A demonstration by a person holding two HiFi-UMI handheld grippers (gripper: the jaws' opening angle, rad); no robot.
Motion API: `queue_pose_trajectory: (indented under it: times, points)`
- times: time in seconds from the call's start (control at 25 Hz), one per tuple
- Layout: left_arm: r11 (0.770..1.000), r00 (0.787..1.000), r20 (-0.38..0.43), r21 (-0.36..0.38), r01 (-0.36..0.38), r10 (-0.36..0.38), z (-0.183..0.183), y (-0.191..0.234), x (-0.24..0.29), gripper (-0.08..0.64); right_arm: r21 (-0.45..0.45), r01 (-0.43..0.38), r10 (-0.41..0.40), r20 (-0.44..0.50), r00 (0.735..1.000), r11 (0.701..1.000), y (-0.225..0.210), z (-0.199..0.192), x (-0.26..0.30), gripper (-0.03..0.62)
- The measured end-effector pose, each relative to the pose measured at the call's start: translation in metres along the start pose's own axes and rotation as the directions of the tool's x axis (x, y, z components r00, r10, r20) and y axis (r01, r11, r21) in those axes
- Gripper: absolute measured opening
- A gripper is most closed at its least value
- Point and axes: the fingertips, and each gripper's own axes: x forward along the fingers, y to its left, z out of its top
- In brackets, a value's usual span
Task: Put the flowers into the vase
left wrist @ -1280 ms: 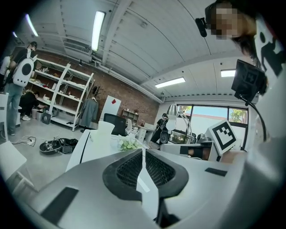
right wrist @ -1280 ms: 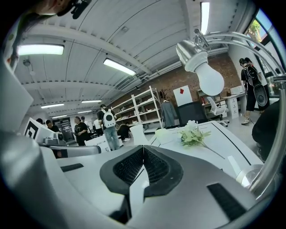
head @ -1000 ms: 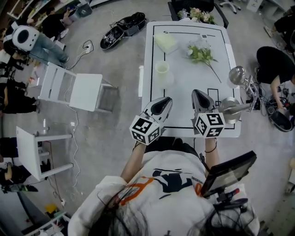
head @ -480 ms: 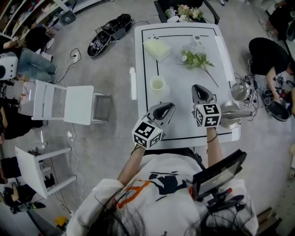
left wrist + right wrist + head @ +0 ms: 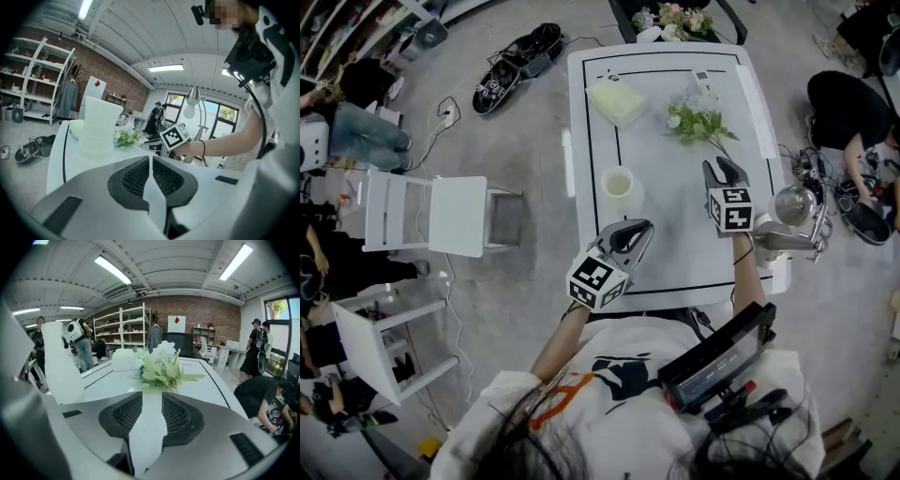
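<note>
A bunch of white flowers with green leaves (image 5: pixel 699 119) (image 5: pixel 161 366) lies on the white table (image 5: pixel 675 234), its stem (image 5: pixel 724 147) pointing toward me. My right gripper (image 5: pixel 724 169) hovers just short of the stem end, its jaws opening with nothing between them. The pale translucent vase (image 5: pixel 619 185) (image 5: pixel 97 124) stands upright at the table's left side. My left gripper (image 5: pixel 636 230) is shut and empty, just short of the vase on my side. In the left gripper view the right gripper (image 5: pixel 152 146) shows beside the flowers (image 5: pixel 127 137).
A pale green block (image 5: pixel 616 100) lies at the table's far left. A metal desk lamp (image 5: pixel 792 220) is clamped at the right edge. More flowers (image 5: pixel 672 19) sit beyond the far end. White chairs (image 5: pixel 431 216) stand left; people sit on the floor around.
My right gripper has moved forward along the table toward the flower stem and its jaws have parted. The left gripper shifted slightly forward toward the vase.
</note>
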Motion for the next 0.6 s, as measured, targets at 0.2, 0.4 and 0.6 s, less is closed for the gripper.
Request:
queue_pose_trajectory:
  times: [0.2,0.4,0.6]
  points:
    - [1.000,1.000,-0.009,-0.015,-0.012,0.012,-0.002,0.008,-0.002,0.014,-0.104,0.050,-0.055,-0.039,0.998,0.993,-0.020,0.008,0.017,0.155]
    - [1.000,1.000,-0.017,-0.015,-0.007,0.007,0.000,0.007,0.002,0.014,-0.271,0.043,-0.078,-0.121,0.990,0.962,-0.027,0.006,0.038,0.184]
    - [1.000,1.000,-0.028,-0.012,-0.007,0.007,-0.003,0.005,0.004,0.014,-0.326,0.021,-0.088,-0.193,0.977,0.945,-0.035,0.004,0.055,0.187]
